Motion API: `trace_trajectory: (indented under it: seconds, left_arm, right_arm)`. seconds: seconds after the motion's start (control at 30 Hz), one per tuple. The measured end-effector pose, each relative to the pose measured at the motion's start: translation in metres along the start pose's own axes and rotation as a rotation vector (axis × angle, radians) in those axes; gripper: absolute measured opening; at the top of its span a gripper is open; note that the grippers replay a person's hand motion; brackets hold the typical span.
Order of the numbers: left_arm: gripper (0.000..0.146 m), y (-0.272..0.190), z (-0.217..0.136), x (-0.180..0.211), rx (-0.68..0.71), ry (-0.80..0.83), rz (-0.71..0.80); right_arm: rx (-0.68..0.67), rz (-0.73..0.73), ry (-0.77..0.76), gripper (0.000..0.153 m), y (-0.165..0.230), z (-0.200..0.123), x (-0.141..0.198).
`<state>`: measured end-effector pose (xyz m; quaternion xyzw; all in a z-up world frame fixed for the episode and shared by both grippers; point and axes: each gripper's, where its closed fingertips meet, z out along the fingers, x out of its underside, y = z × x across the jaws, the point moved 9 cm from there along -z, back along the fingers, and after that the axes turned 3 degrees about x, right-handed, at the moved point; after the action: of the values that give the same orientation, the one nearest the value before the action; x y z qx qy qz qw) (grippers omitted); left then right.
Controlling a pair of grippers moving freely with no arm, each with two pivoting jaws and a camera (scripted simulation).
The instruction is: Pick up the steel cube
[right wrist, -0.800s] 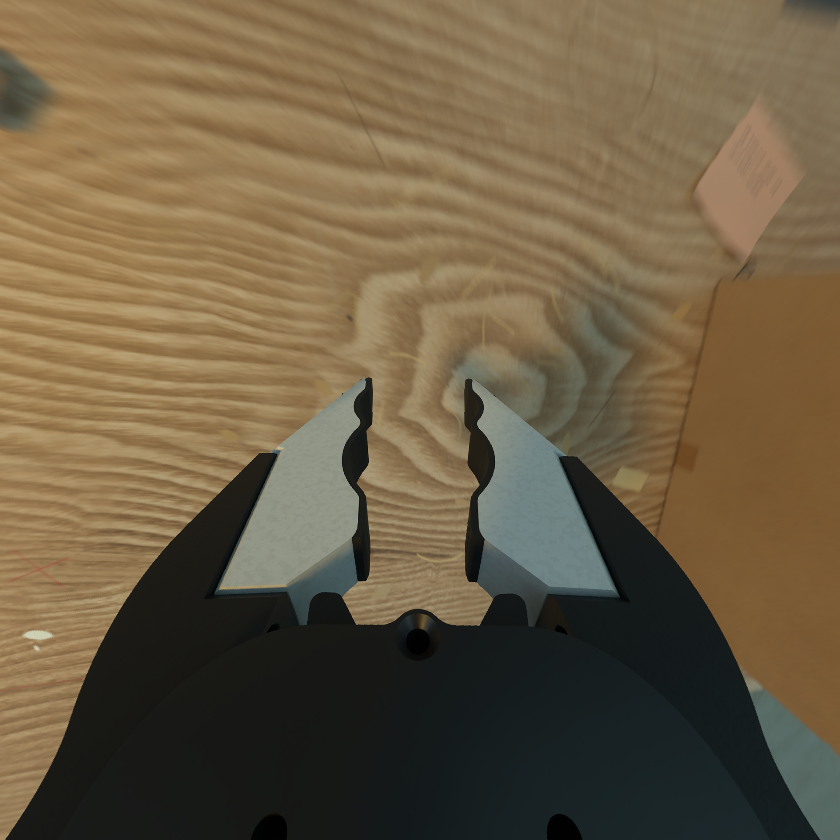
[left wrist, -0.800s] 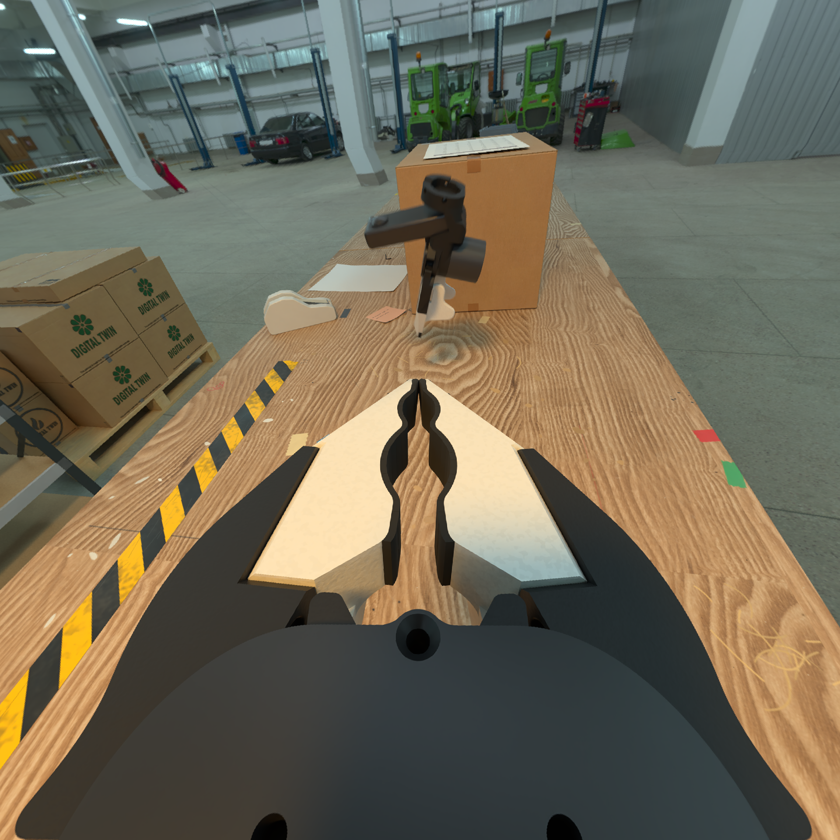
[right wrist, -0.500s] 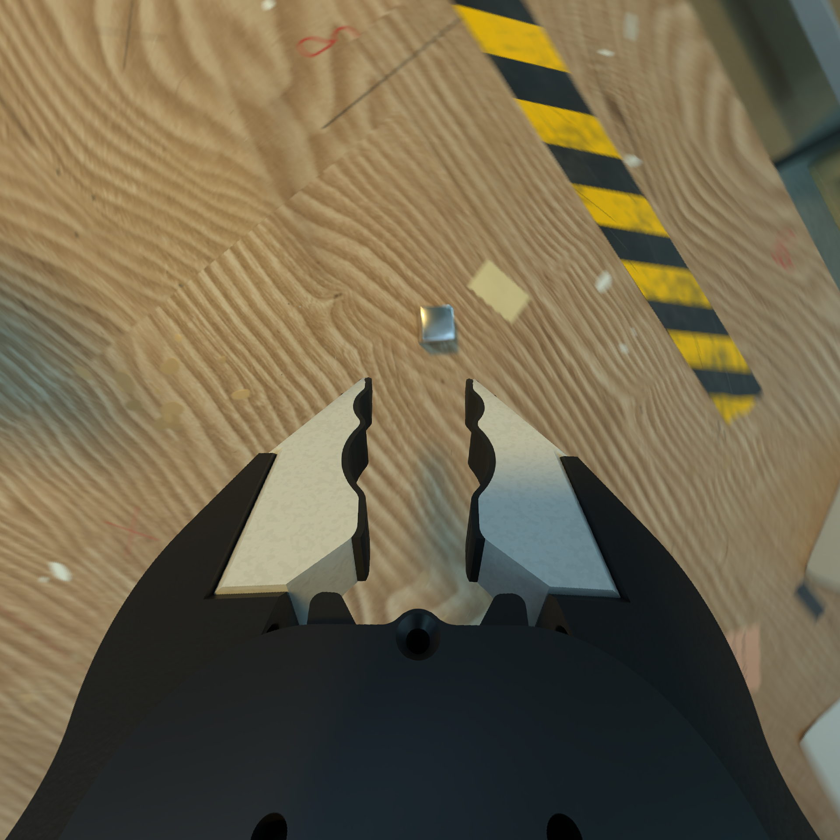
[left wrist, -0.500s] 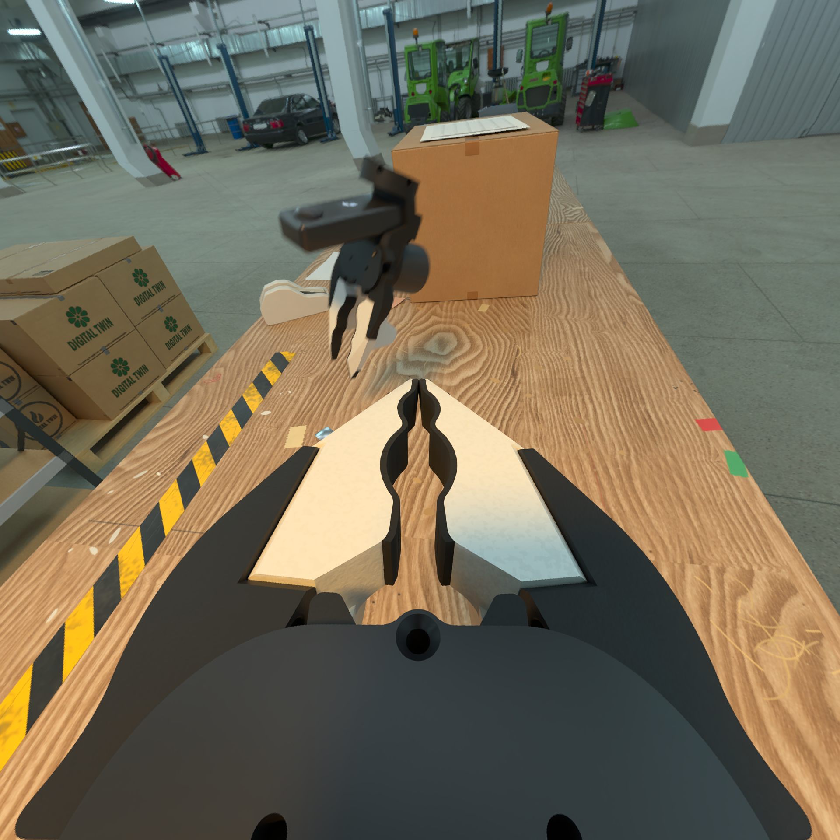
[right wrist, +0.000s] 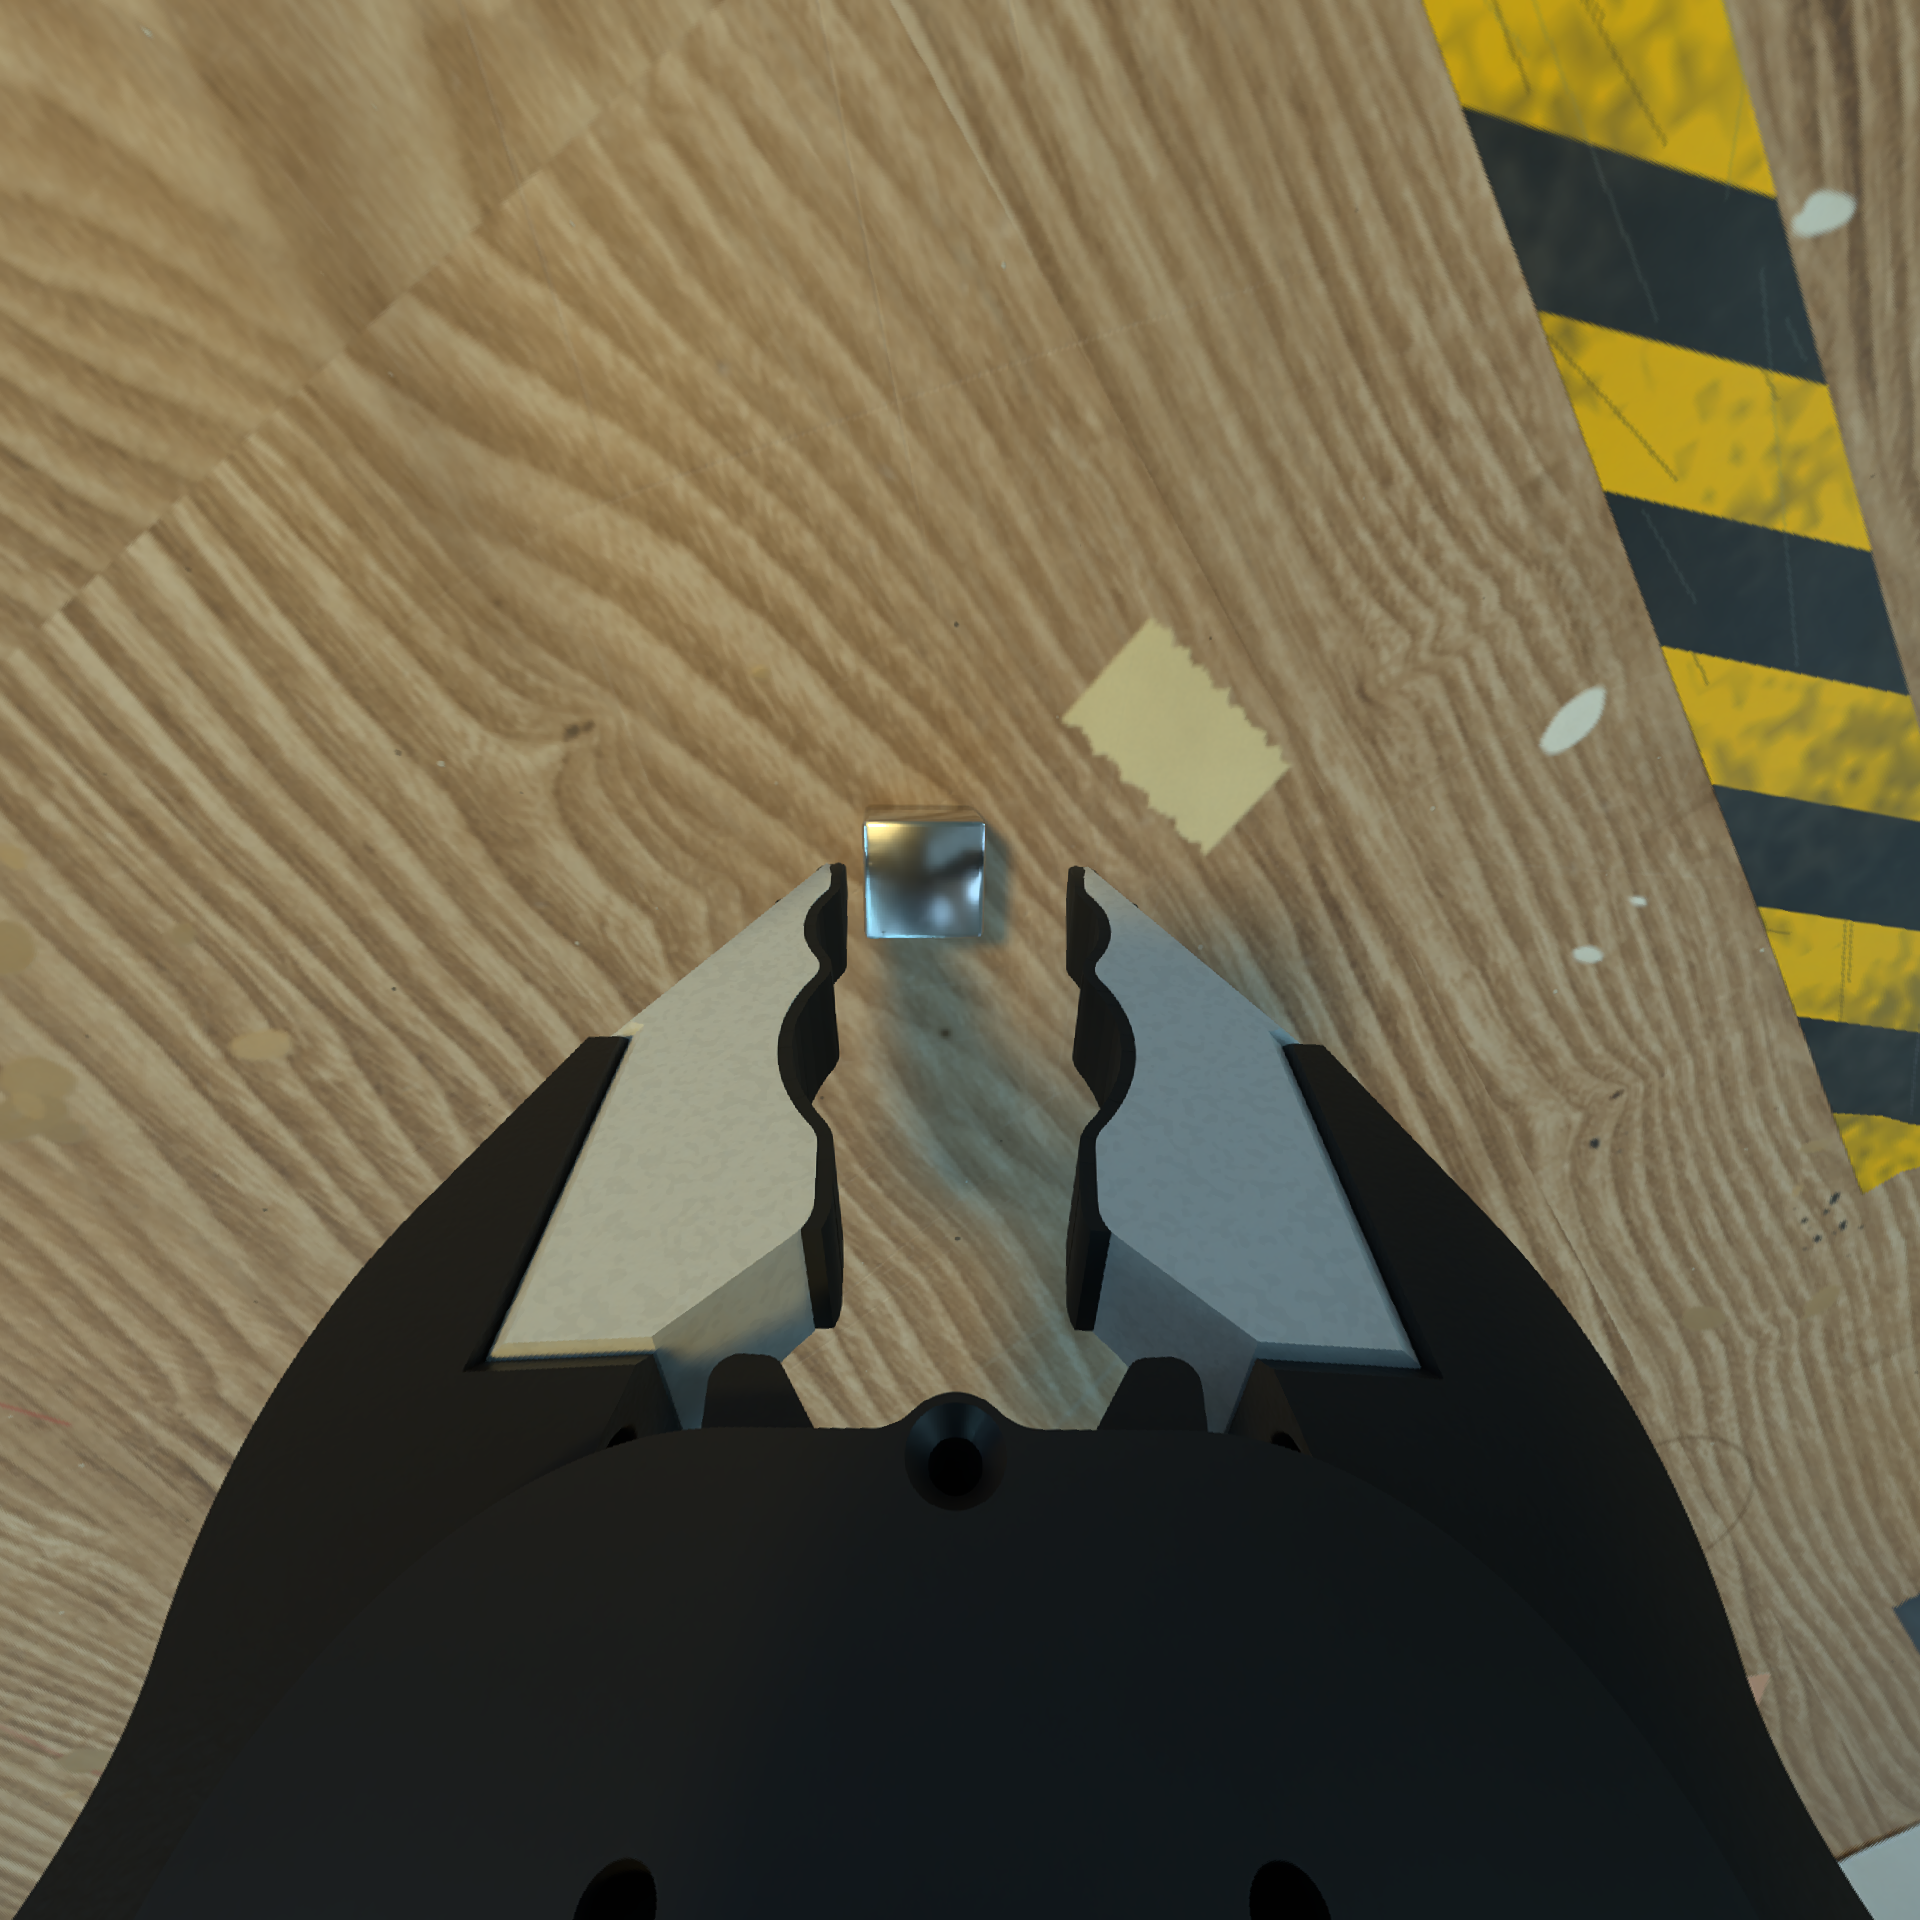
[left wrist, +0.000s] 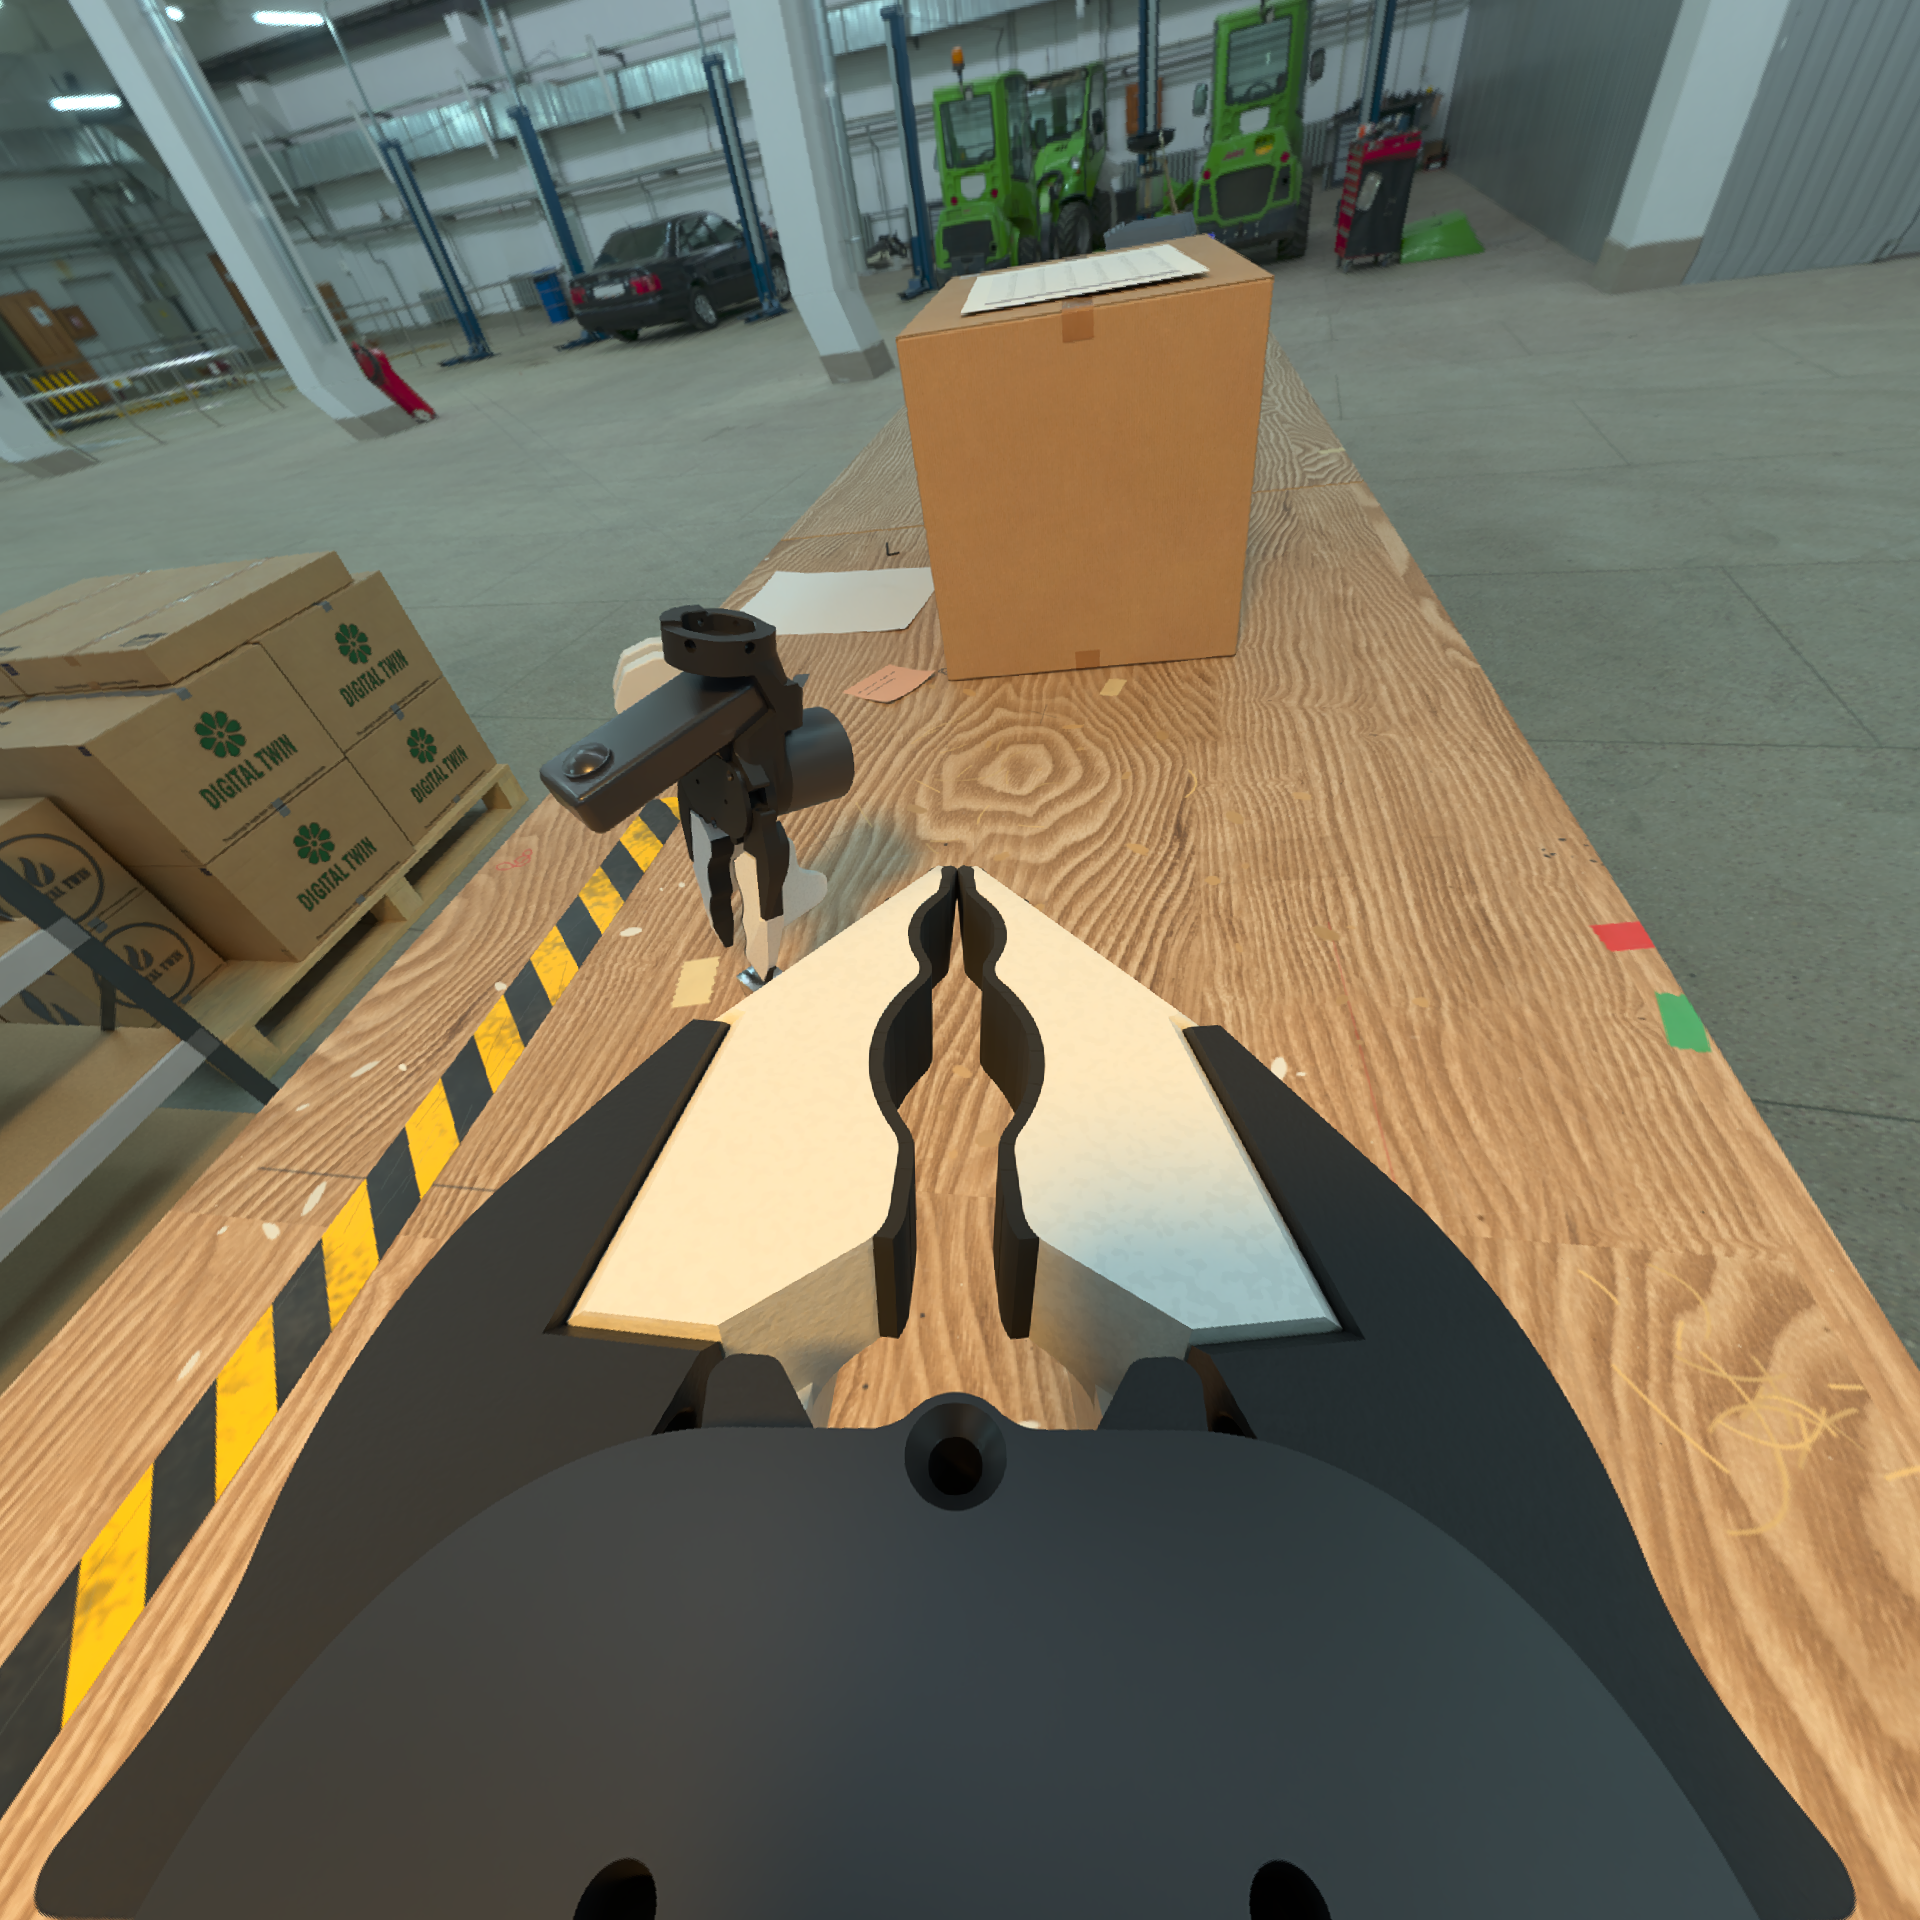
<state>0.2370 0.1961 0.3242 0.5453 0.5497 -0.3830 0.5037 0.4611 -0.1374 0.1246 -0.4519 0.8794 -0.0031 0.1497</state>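
1. The left gripper (left wrist: pixel 958 883) fills the lower middle of the left wrist view. Its jaws are pressed together at the tips and they hold nothing. It hangs above the worktop (left wrist: pixel 1351 1039), away from the work.
2. In the same view, left of centre, the right gripper (left wrist: pixel 750 940) points down at the worktop beside the striped yellow-black tape (left wrist: pixel 488 1049).
3. In the right wrist view, the steel cube (right wrist: pixel 924 879) lies on the worktop at the centre of the frame, just beyond the fingertips (right wrist: pixel 829 883) and closer to the left one.
4. The right jaws stand apart, wider than the cube, and they touch nothing.
5. To do this step well, I judge the right gripper should shift a little so the cube sits in the middle of the gap, then go lower before it closes.
6. A torn tape piece (right wrist: pixel 1179 732) lies near the cube, to its upper right.
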Motion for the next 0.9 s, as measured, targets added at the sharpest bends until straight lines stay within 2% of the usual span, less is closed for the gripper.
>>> trace_trajectory:
  seconds: [0.17,0.37,0.4,0.57,0.67,0.77,0.9]
  left_arm:
    - [0.0,0.001,-0.003,-0.001,0.002,-0.017,-0.006]
    - [0.0,0.001,-0.001,0.001,0.014,-0.005,-0.003]
    - [0.0,0.001,-0.001,0.001,0.018,-0.007,-0.005]
    - [0.0,0.002,0.0,0.002,0.022,-0.001,-0.011]
    - [0.0,0.003,0.001,0.003,0.022,-0.002,-0.014]
    - [0.0,0.004,0.002,0.003,0.021,0.003,-0.018]
    - [0.0,0.004,0.005,0.004,0.026,0.012,-0.021]
  right_arm:
    - [-0.035,0.018,0.03,0.041,0.001,0.009,0.004]
    - [-0.037,0.011,0.047,0.031,0.005,0.016,0.007]
    - [-0.042,0.013,0.04,0.026,0.005,0.016,0.008]
    - [-0.051,0.029,0.004,0.026,0.007,0.001,0.005]
    - [-0.01,0.007,-0.115,0.026,0.014,-0.043,-0.002]
    - [0.092,0.013,-0.236,0.026,0.022,-0.115,0.001]
    - [0.244,0.145,-0.281,0.026,0.02,-0.201,0.048]
